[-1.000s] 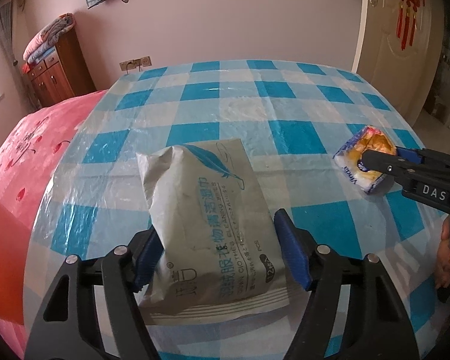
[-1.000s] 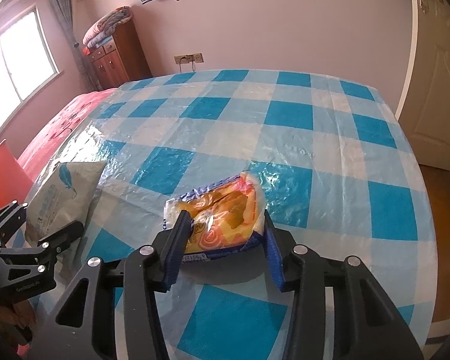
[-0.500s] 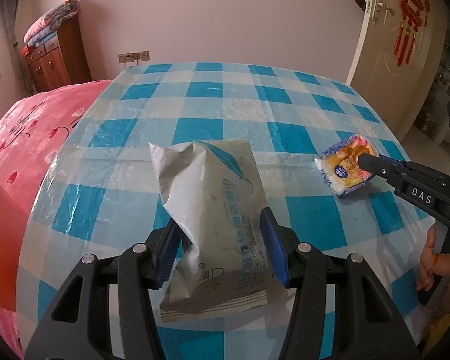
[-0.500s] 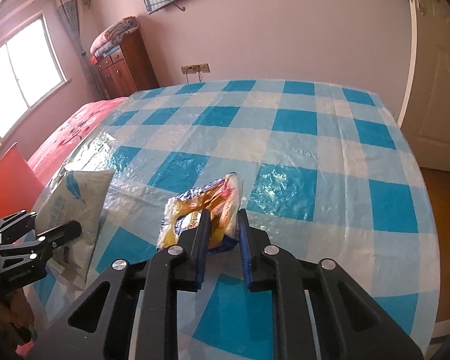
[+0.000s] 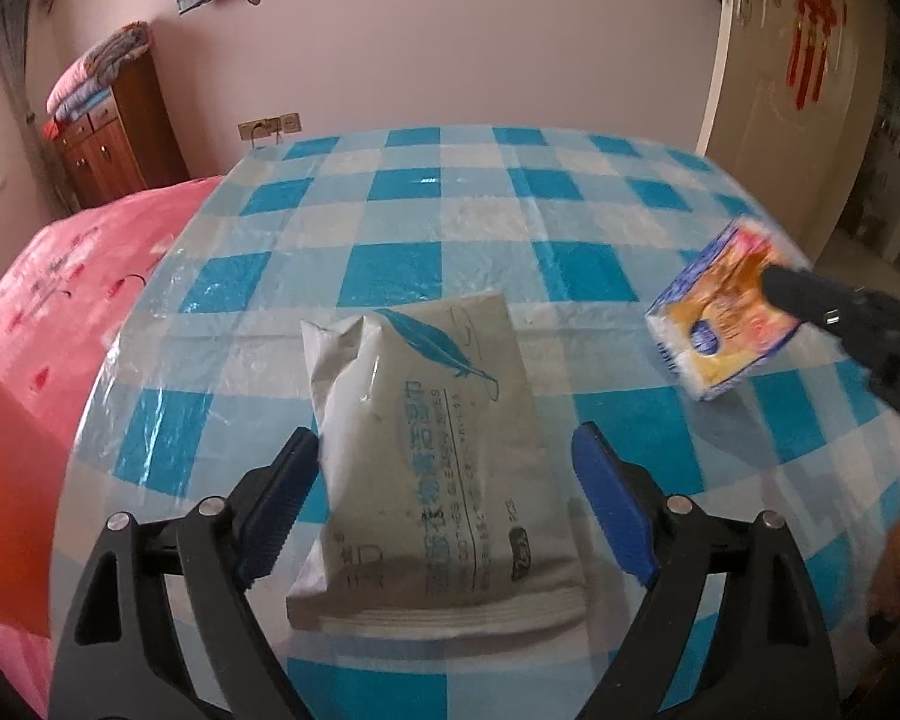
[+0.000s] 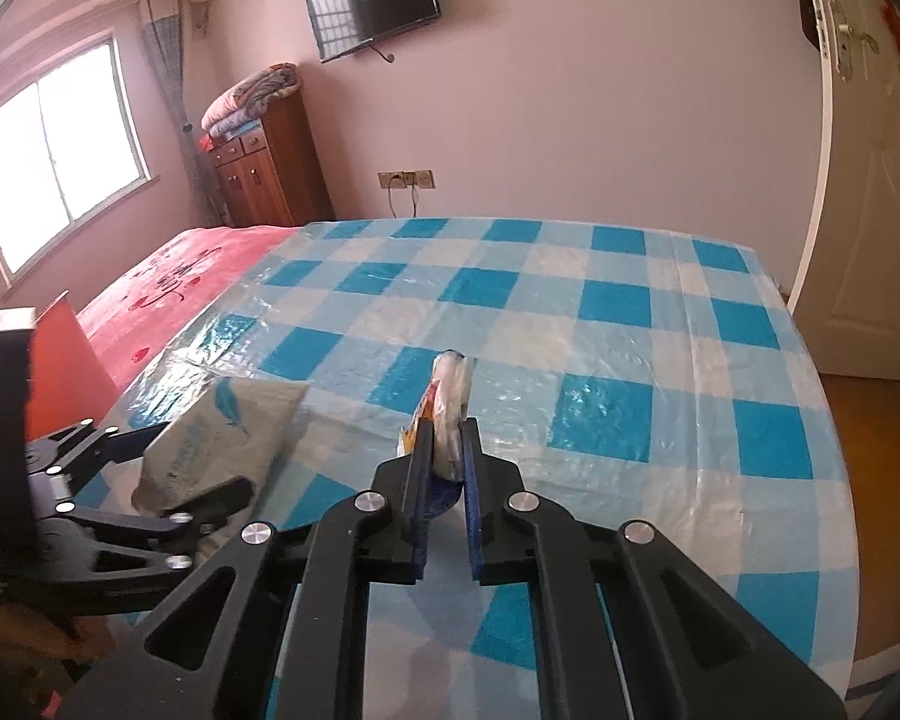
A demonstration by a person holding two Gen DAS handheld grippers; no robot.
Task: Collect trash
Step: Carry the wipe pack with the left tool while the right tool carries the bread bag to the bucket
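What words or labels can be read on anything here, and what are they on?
Grey wipes pack: blue Chinese characters beside a small English line, seemingly "CLOTHES CLEANING WIPES", barely legible.
Yellow snack wrapper: a round blue logo, blurred, unreadable.
Red door decoration: a Chinese character, too distorted to read.
Pink bedspread: dark script, unreadable.

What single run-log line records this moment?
left gripper: opening, grey wipes pack between jaws, unpressed | right gripper: shut on tissue packet, lifted | table

wipes pack (image 5: 432,456): 1 | snack wrapper (image 5: 720,324): 1 (crumpled) | grippers: 2
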